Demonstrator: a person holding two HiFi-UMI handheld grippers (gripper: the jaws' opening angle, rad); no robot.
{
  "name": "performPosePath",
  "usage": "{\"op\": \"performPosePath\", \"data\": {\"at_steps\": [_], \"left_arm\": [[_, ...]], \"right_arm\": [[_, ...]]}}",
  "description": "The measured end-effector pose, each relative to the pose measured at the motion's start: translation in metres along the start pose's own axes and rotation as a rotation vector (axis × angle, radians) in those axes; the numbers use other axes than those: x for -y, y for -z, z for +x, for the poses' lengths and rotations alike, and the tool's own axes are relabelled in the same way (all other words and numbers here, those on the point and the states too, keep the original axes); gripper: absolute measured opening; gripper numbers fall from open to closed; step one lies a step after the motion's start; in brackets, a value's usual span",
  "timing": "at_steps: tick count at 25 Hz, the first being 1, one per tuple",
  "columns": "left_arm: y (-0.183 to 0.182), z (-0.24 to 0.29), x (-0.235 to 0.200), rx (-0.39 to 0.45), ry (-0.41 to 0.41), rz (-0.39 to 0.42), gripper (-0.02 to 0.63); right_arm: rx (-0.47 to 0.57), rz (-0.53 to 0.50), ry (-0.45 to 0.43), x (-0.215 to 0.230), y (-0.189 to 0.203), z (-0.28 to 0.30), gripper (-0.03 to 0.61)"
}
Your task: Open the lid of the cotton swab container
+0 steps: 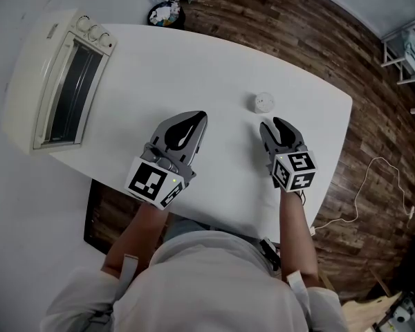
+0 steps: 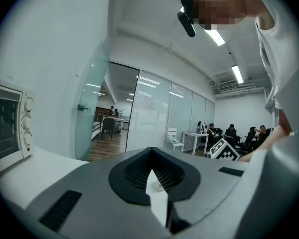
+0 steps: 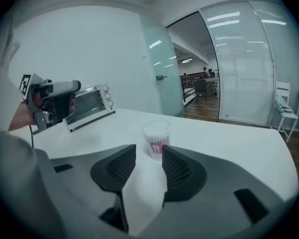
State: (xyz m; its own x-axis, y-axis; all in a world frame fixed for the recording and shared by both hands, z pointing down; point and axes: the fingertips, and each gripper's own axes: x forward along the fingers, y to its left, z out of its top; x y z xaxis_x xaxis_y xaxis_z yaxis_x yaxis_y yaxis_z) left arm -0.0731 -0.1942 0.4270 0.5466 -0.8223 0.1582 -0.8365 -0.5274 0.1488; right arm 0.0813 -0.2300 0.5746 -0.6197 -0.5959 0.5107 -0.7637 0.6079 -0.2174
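The cotton swab container is a small clear round tub with a white lid, standing upright on the white table. In the right gripper view the container shows a pink label, and its lid is on. My right gripper is just short of it, open, with nothing between its fingers; the tub stands beyond the gap. My left gripper hovers over the table to the left, shut and empty, and its tips meet.
A cream toaster oven sits at the table's far left corner. A bin with rubbish stands on the wooden floor behind the table. The table's right edge is near my right gripper. People sit at desks far off.
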Motion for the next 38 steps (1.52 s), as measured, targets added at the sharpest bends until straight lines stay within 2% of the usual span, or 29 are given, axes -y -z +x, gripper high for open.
{"op": "performPosePath", "data": {"at_steps": [10, 15, 24, 30, 38], "left_arm": [[0.010, 0.004, -0.006, -0.022, -0.006, 0.002, 0.002], [0.014, 0.006, -0.008, -0.026, -0.001, -0.002, 0.002], [0.019, 0.009, -0.009, -0.039, 0.003, -0.006, 0.002], [0.019, 0.010, -0.008, -0.037, 0.007, -0.008, 0.002], [0.016, 0.009, -0.005, -0.033, 0.018, -0.007, 0.002]], "right_arm": [[-0.078, -0.146, 0.044, 0.019, 0.013, 0.036, 0.216], [-0.090, -0.188, 0.042, 0.022, 0.013, 0.055, 0.247], [-0.118, -0.285, 0.056, 0.020, 0.015, 0.076, 0.255], [-0.123, -0.292, 0.082, 0.021, 0.014, 0.076, 0.255], [-0.100, -0.281, 0.019, 0.015, 0.008, 0.060, 0.255]]}}
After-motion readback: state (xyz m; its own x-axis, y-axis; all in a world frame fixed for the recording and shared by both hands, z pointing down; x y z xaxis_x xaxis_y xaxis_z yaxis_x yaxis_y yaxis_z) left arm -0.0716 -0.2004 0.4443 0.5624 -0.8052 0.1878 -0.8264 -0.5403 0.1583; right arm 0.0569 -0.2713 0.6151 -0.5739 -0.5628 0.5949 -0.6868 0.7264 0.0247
